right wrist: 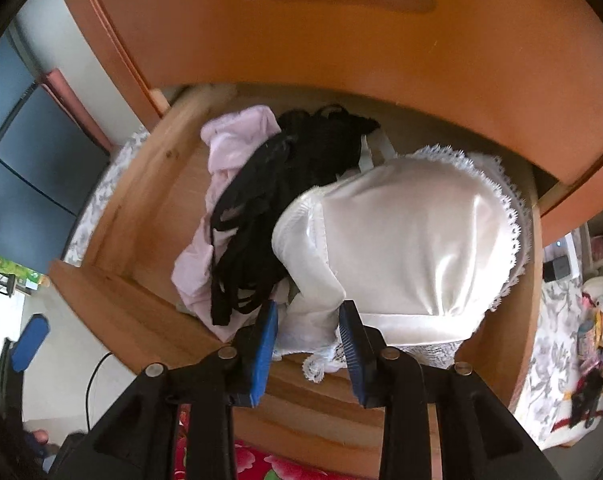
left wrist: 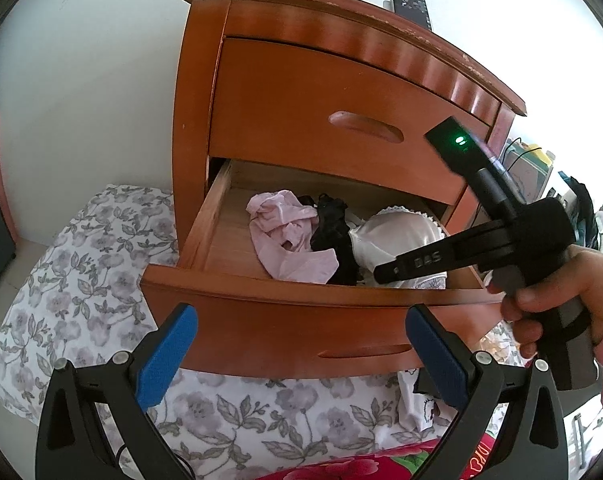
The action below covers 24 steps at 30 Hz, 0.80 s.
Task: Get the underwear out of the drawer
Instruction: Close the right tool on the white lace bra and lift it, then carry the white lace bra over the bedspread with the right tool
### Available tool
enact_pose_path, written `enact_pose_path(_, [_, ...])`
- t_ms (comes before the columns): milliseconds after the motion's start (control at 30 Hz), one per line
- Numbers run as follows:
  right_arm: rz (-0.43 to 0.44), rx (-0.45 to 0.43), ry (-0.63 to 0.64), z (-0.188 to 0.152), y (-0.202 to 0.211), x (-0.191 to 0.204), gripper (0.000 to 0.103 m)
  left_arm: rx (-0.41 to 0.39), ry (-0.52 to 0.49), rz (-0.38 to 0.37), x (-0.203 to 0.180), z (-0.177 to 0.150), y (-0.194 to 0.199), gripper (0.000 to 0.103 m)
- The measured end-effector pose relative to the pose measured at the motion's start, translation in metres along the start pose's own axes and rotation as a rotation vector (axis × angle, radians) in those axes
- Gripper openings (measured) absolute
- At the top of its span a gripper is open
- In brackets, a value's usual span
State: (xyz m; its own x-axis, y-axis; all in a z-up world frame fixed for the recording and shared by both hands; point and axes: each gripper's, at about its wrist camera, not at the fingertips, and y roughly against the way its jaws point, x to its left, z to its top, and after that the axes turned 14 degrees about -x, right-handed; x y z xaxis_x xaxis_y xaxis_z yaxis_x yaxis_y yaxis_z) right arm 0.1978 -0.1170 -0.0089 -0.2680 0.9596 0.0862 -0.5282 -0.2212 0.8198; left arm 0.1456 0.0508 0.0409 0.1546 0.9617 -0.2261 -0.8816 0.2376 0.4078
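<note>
Right tongs (right wrist: 307,344) half-open astride white bra (right wrist: 401,240), btm drawer (right wrist: 141,312).

Open drawer (left wrist: 237,280) top clear; upper drawer front (left wrist: 301,120) overhanging rear.

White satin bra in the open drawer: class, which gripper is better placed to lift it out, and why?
Right. The right gripper is inside the open drawer, pads either side of the white bra edge. The left gripper hangs wide open outside the drawer front.
</note>
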Motion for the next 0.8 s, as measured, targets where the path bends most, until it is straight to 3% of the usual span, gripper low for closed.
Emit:
enact_pose_path(133, [-0.02, 0.021, -0.015, -0.002, -0.008, -0.001, 0.032, 0.006, 0.001, -0.001, 0.0, -0.001, -0.002, 0.103])
enact_pose_path(167, [-0.023, 0.021, -0.016, -0.003, -0.008, -0.001, 0.028, 0.007, 0.002, 0.001, 0.001, -0.001, -0.002, 0.103])
enact_pose_path(233, [-0.037, 0.016, -0.018, -0.004, -0.008, -0.004, 0.011, 0.008, 0.004, 0.002, 0.001, -0.001, -0.003, 0.103])
enact_pose_path(300, [-0.034, 0.003, -0.036, -0.004, -0.005, -0.009, 0.007, 0.006, 0.005, 0.003, 0.001, -0.001, -0.002, 0.103])
enact_pose_path(533, [-0.001, -0.105, -0.051, -0.002, 0.03, -0.019, 0.006, 0.002, 0.0, 0.004, -0.001, 0.0, 0.0, 0.103])
enact_pose_path(800, [0.013, -0.293, -0.094, 0.014, 0.104, -0.046, 0.006, 0.002, 0.003, 0.012, -0.002, 0.002, 0.001, 0.103])
